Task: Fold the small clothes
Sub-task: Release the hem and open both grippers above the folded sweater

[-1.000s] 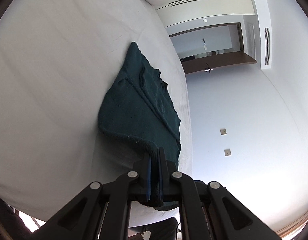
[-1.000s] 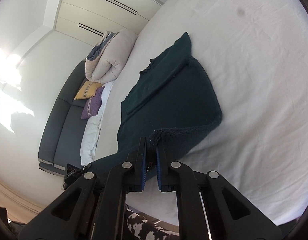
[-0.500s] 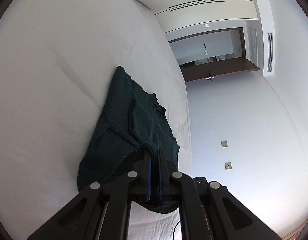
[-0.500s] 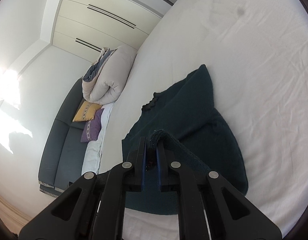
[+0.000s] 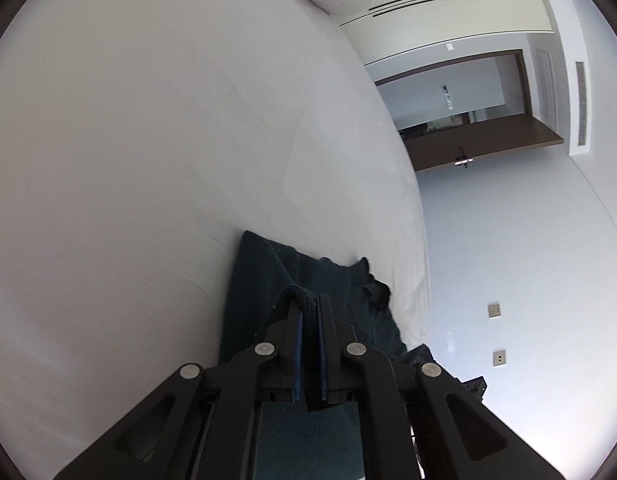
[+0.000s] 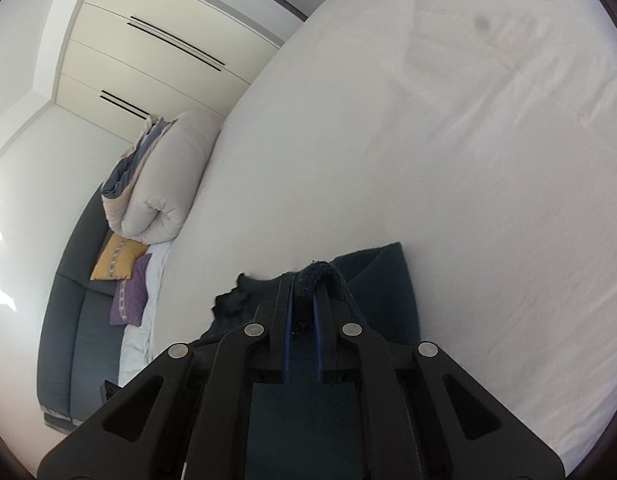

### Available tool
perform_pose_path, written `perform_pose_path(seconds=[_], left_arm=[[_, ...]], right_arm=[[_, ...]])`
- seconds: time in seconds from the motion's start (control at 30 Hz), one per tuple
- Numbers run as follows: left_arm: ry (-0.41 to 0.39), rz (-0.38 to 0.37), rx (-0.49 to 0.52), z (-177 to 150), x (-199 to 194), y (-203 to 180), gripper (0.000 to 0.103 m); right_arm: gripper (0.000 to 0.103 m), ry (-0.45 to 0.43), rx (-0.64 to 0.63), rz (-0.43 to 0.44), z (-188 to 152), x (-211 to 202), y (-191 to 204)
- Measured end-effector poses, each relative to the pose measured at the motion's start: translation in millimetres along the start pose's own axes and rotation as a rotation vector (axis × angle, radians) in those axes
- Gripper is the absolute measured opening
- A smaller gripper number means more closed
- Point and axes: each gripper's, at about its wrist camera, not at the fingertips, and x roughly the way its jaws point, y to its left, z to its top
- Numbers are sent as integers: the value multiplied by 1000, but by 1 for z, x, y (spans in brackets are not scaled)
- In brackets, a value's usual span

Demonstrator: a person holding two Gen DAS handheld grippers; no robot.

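A white-sheeted bed carries a rolled beige duvet; beside it, a grey sofa holds yellow and purple cushions.

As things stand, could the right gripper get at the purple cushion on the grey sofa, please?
Probably not. The right gripper is shut on the dark green garment over the white bed, and the purple cushion lies off past the bed's edge on the grey sofa. It would have to let go first.

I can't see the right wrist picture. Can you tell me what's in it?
The right tool is shut on the edge of a dark teal garment lying on a white bed. Off to the left are a rolled duvet, two cushions and a grey sofa.
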Motion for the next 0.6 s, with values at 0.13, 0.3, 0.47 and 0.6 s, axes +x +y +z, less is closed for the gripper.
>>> perform_pose_path(seconds=[0.13, 0.3, 0.47, 0.6], left_arm=[[-29, -24, -74, 0, 4, 22, 68], [-85, -4, -39, -17, -22, 20, 77], [-79, 117, 150, -64, -33, -5, 77], [-24, 232, 193, -93, -19, 2, 77]], right_arm=[[18, 50, -29, -129, 7, 40, -6], [75, -23, 10, -83, 1, 25, -11], [75, -37, -31, -90, -22, -5, -1], [75, -27, -143, -206, -60, -24, 8]])
